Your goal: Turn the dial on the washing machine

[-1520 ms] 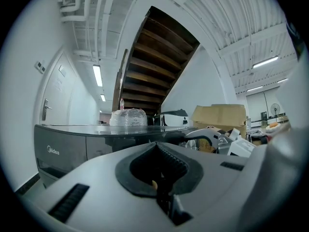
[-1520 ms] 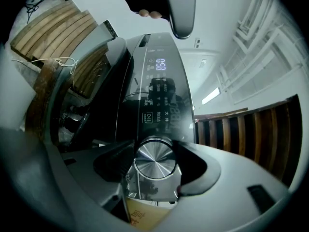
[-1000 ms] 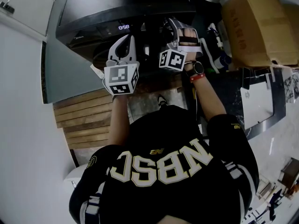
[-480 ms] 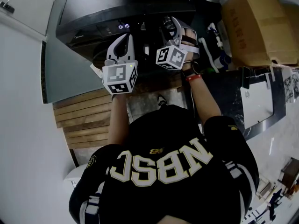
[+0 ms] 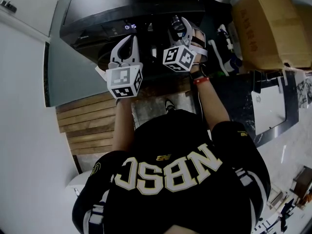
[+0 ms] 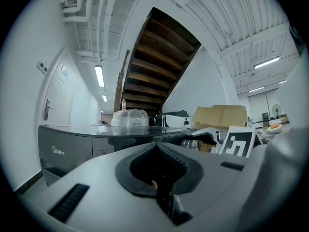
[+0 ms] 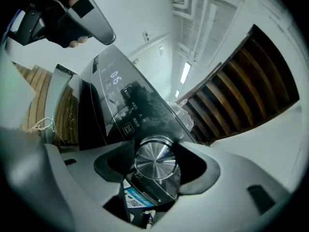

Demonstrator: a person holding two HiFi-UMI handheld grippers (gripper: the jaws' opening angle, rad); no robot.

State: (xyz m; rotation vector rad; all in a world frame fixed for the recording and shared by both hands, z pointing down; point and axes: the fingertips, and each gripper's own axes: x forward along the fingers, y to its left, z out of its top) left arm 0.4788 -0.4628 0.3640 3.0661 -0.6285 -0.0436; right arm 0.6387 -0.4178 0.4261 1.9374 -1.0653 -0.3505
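Washing machine point(image 5: 92, 13): dark, top-loading, upper left to upper centre of the head view. Its lit display point(image 5: 129, 27) sits on the front panel.
Wooden slats point(image 5: 87, 121): left of centre, below the machine.
Left gripper point(image 5: 128, 39): centre-left, just in front of the panel, jaws pressed together with nothing between them.
Right gripper point(image 5: 178, 24): upper centre, against the panel, jaws pinching the dial point(image 7: 155, 162), a brushed-metal knob seated between both pads at lower centre of the right gripper view.
Cardboard box point(image 5: 268, 28): upper right.
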